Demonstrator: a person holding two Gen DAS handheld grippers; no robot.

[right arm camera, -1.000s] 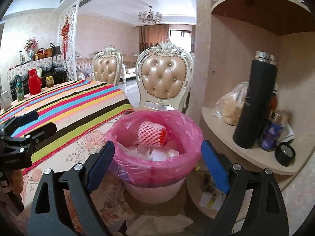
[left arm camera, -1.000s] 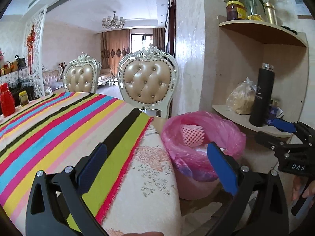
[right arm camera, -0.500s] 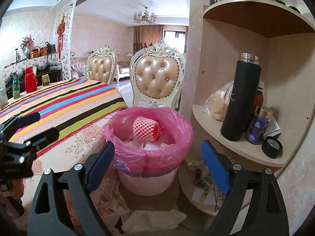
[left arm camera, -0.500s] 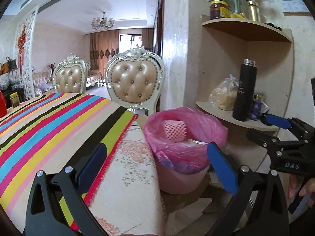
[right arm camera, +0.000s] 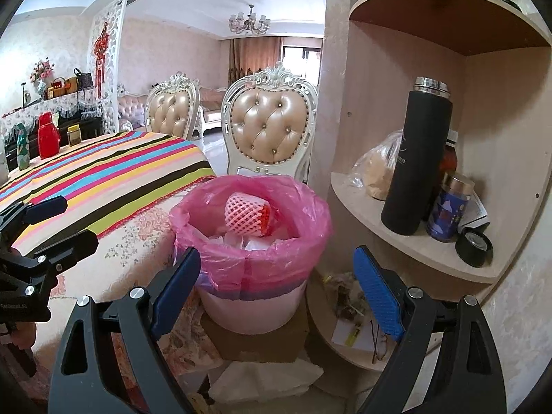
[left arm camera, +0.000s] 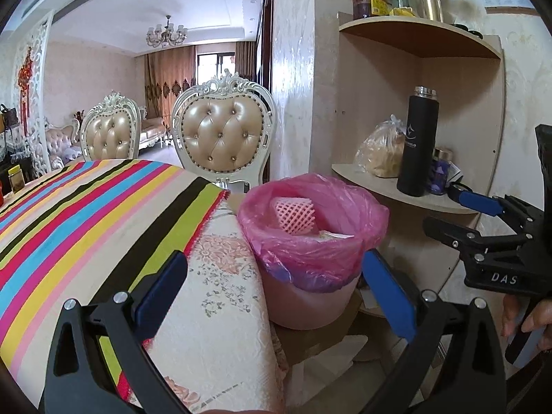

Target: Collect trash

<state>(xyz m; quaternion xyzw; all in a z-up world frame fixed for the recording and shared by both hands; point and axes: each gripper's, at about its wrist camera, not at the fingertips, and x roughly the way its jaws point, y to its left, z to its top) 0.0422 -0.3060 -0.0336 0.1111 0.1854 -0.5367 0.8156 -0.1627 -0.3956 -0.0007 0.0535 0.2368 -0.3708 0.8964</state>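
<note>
A pink-lined trash bin [left arm camera: 310, 241] stands beside the table corner; it also shows in the right wrist view [right arm camera: 255, 262]. A pink foam fruit net [right arm camera: 245, 219] lies on top of white paper trash inside it, and the net shows in the left wrist view [left arm camera: 295, 215]. My left gripper [left arm camera: 276, 289] is open and empty, short of the bin. My right gripper [right arm camera: 276, 289] is open and empty in front of the bin. Each gripper appears at the edge of the other's view.
A table with striped cloth [left arm camera: 86, 227] lies left. A corner shelf [right arm camera: 414, 252] at right holds a black flask [right arm camera: 417, 158], a bagged food item [right arm camera: 383, 172] and a blue can [right arm camera: 448, 210]. Two padded chairs [left arm camera: 224, 138] stand behind. Paper and cardboard [right arm camera: 265, 376] lie under the bin.
Both grippers have drawn back and shifted right, so the bin looks smaller and more of the shelf shows. Both jaws stay open and empty.
</note>
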